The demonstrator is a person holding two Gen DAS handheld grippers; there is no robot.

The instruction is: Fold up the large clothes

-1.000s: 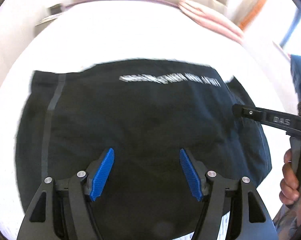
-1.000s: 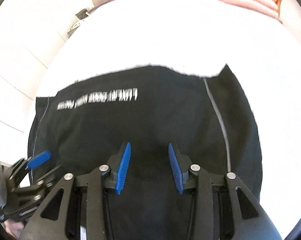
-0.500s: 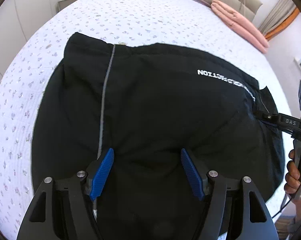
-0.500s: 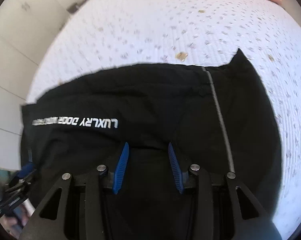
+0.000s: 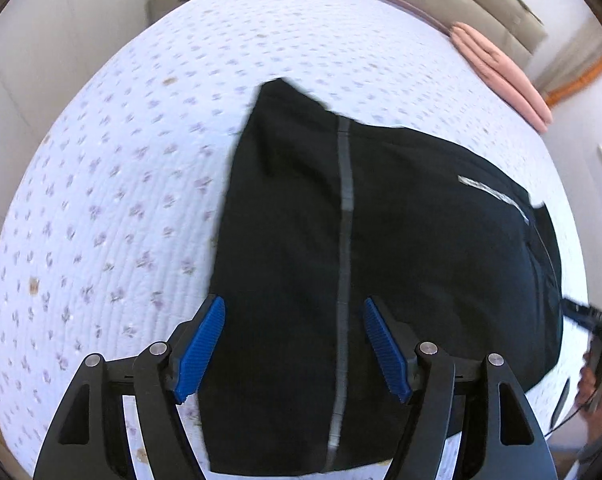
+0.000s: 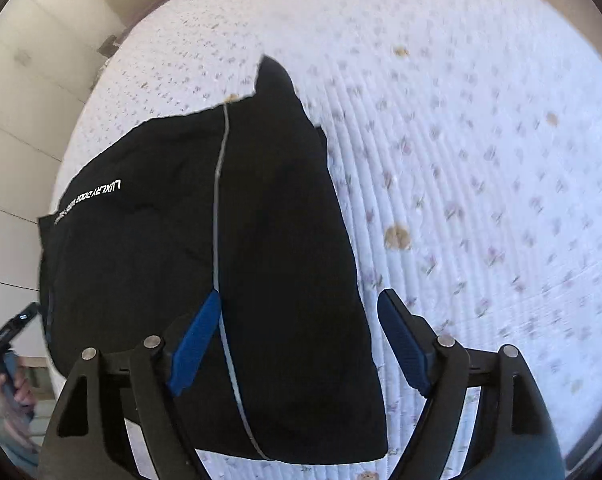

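L wrist view: the garment (image 5: 381, 240), black w/ grey stripe, lies on the bed (image 5: 121, 200), part-folded. Left gripper (image 5: 293, 344) hangs wide over its near-left edge, nothing between the pads.

R wrist view: right gripper (image 6: 297, 344) has just been opening, now wide, straddling the garment's near-right edge w/o pinching.

Step looks like between folds; next calls for closing on both near corners, then carrying them far.

Bright daylight fills both views and nearly washes out the white quilted bedspread with small purple flowers (image 5: 113, 184). The black garment with a grey stripe (image 6: 261, 248) reads as a dark mass with little detail. Motion blur smears the flowers and the garment's edges. Fisheye bending curves everything towards dark corners.
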